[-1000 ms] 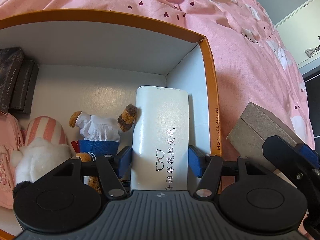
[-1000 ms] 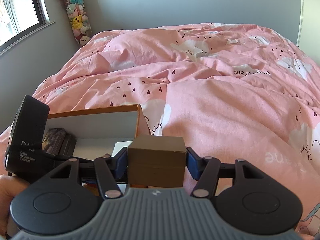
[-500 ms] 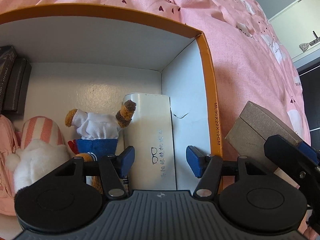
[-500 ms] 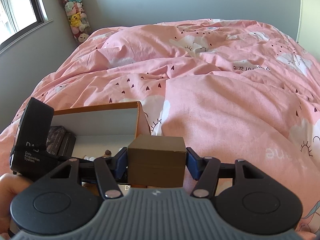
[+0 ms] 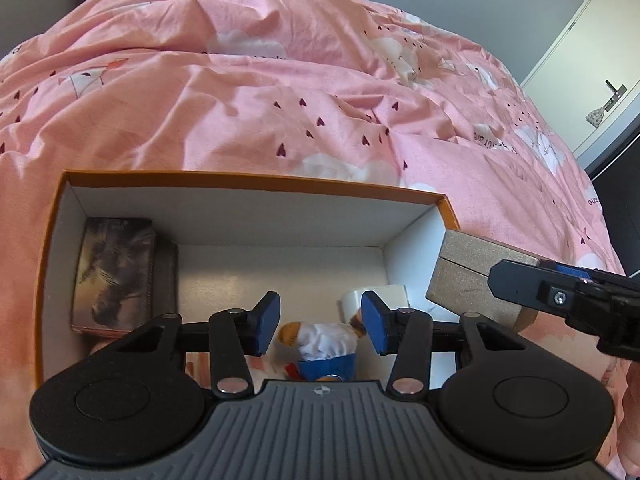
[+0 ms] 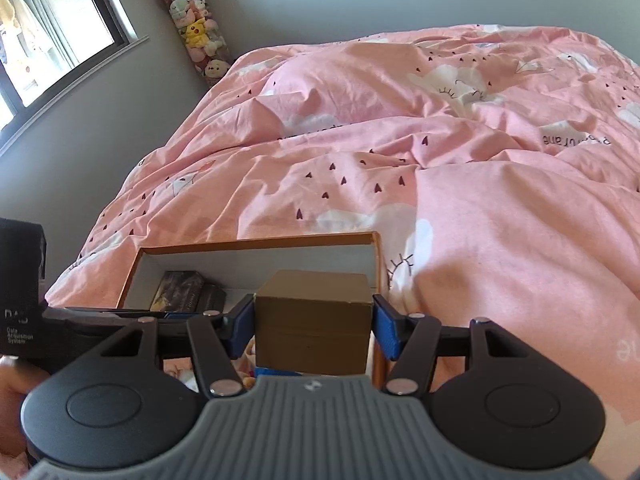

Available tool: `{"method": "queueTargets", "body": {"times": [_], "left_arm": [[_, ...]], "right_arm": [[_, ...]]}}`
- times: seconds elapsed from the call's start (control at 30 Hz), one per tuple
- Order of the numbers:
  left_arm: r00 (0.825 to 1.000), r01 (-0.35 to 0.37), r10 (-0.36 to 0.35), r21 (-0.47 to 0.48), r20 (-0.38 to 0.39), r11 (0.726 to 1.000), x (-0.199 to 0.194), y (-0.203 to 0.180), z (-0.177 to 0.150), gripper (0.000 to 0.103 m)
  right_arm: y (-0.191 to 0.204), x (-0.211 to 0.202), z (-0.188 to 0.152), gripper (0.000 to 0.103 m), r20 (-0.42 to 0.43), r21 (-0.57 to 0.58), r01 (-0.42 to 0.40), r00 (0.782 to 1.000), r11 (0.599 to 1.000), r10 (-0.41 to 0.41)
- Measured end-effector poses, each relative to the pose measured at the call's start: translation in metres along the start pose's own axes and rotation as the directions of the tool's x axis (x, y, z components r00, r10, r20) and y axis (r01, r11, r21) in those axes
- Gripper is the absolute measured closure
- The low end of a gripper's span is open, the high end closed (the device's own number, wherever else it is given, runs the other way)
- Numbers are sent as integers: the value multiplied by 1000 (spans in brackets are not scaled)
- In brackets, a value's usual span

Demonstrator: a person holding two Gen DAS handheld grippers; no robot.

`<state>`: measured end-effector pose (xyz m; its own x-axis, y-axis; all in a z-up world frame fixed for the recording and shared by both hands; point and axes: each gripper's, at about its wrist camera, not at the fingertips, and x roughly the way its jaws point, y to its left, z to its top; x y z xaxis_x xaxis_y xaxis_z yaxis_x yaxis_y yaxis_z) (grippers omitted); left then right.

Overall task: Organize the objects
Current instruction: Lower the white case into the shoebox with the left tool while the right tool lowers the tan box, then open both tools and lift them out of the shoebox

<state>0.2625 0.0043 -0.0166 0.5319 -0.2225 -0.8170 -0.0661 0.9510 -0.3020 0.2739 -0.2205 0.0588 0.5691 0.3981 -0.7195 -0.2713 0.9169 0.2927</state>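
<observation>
- We find the right gripper [image 6: 313, 328] clamping a brown box [image 6: 312, 322] above the orange storage box [image 5: 256, 184], right end.
- Left gripper [image 5: 320, 322] empty, fingers closing.
- Next, we judge: lower the box into bare floor.

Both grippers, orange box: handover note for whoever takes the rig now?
Left gripper: empty, jaws closing on nothing, above the orange box.
Right gripper: shut on the brown box, held over the box's right end.
In the box: dark cases at the left end, plush doll, white glasses case by the right wall.
Done: those are stowed.
Left: set the brown box inside, probably in the free middle.
</observation>
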Motion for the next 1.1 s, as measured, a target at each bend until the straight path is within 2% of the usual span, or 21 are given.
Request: {"method": "queueTargets", "body": {"times": [0.17, 0.3, 0.47, 0.63, 0.8, 1.0, 1.1], "left_arm": [[999, -31, 30, 19, 17, 999, 2, 11, 5, 52], [999, -40, 39, 26, 34, 999, 4, 21, 6, 52], [998, -57, 55, 49, 33, 997, 10, 29, 6, 52], [999, -47, 46, 60, 22, 997, 17, 34, 7, 52], [999, -38, 37, 57, 25, 998, 18, 36, 7, 52], [999, -44, 42, 64, 29, 997, 17, 37, 5, 52], [998, -53, 51, 76, 37, 996, 15, 36, 3, 52]], "right_arm": [[12, 44, 19, 41, -77, 14, 27, 997, 1000, -26], [16, 79, 26, 41, -152, 27, 76, 986, 997, -71], [22, 110, 26, 41, -197, -21, 173, 965, 985, -174], [24, 129, 26, 41, -216, -46, 258, 940, 965, -262], [31, 138, 28, 41, -185, -110, 329, 920, 938, -344], [34, 140, 28, 42, -167, -147, 355, 911, 923, -377], [34, 138, 28, 42, -168, -148, 347, 914, 926, -369]]}}
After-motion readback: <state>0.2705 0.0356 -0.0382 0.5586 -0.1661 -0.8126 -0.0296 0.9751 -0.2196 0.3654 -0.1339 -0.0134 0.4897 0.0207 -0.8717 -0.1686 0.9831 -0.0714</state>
